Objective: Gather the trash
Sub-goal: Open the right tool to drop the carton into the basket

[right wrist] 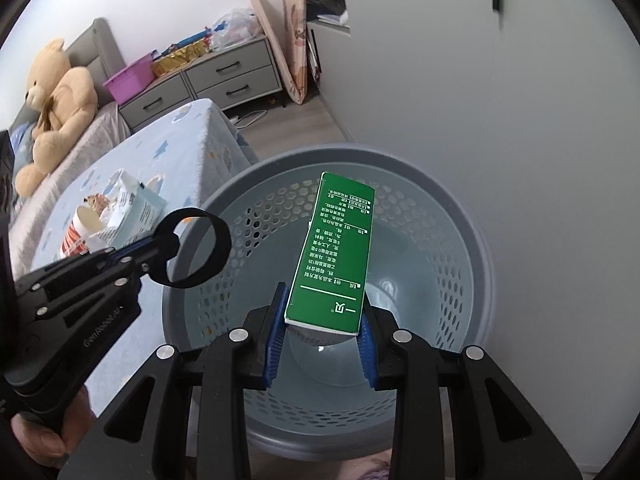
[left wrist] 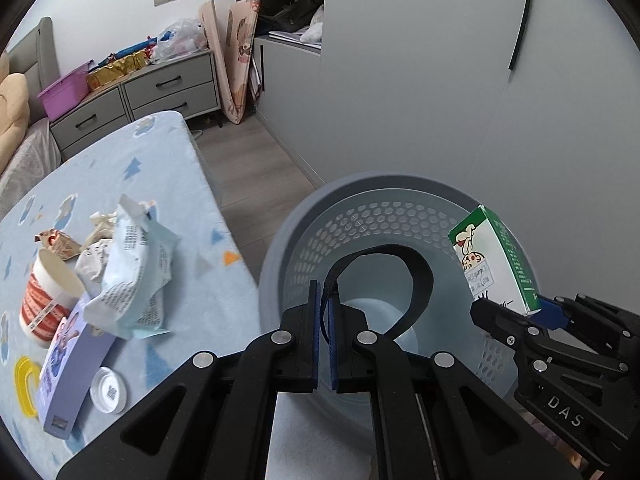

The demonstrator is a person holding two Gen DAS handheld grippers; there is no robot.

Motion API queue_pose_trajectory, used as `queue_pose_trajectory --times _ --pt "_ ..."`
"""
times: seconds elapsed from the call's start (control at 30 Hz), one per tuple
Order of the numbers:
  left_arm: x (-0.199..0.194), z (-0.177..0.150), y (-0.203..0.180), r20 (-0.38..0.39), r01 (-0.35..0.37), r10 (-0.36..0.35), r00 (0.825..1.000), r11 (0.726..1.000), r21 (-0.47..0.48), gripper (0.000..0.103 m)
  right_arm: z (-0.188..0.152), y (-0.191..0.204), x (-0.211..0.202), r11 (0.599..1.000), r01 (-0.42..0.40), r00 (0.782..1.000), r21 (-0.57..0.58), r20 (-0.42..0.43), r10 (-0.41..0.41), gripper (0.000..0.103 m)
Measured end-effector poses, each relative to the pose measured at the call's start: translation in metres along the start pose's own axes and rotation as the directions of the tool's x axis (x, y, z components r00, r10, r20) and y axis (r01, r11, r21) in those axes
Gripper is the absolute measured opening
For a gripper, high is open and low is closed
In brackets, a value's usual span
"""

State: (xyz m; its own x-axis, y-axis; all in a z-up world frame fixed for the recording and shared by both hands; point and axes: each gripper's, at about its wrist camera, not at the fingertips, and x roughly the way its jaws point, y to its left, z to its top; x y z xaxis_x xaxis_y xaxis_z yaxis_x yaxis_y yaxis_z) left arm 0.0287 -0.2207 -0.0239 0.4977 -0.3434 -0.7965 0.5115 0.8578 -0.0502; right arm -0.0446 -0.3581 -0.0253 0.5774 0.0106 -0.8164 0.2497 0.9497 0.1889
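While both tongs hover over grey perforated bin [right wrist: 460,240], left tongs [left wrist: 325,316] pinch floppy black strap loop [left wrist: 416,276]; right tongs [right wrist: 324,332] clamp green carton's [right wrist: 340,248] base. Carton looks light, stiff, crushable. More trash on bed [left wrist: 168,168].

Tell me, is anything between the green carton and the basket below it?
Nothing visible. The right gripper holds the green and white paper carton over the open grey perforated plastic basket; the black strap loop in the left gripper hangs beside it.
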Motion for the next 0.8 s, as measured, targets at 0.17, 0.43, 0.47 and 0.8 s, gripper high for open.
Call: queue_pose_trajectory --times 0.17,0.43,0.47,0.8 --pt "0.013 0.005 -0.007 -0.017 0.009 -0.009 1.0 1.0 0.004 0.004 0.003 -0.006 0.01 1.0 0.004 1.0 0.025 -0.022 -0.003 0.031" --pt "0.019 0.009 -0.011 -0.018 0.012 -0.012 1.0 1.0 0.018 0.013 0.004 -0.019 0.015 0.997 0.005 1.0 0.074 -0.028 -0.003 0.034" --pt "0.019 0.009 -0.011 -0.012 0.009 -0.009 1.0 1.0 0.018 0.023 0.004 -0.02 0.014 0.997 0.008 1.0 0.075 -0.024 -0.007 0.034" --pt "0.014 0.01 0.0 0.016 -0.021 0.021 1.0 1.0 -0.006 0.051 0.004 -0.022 0.009 0.997 0.022 1.0 0.076 -0.009 -0.021 0.04"
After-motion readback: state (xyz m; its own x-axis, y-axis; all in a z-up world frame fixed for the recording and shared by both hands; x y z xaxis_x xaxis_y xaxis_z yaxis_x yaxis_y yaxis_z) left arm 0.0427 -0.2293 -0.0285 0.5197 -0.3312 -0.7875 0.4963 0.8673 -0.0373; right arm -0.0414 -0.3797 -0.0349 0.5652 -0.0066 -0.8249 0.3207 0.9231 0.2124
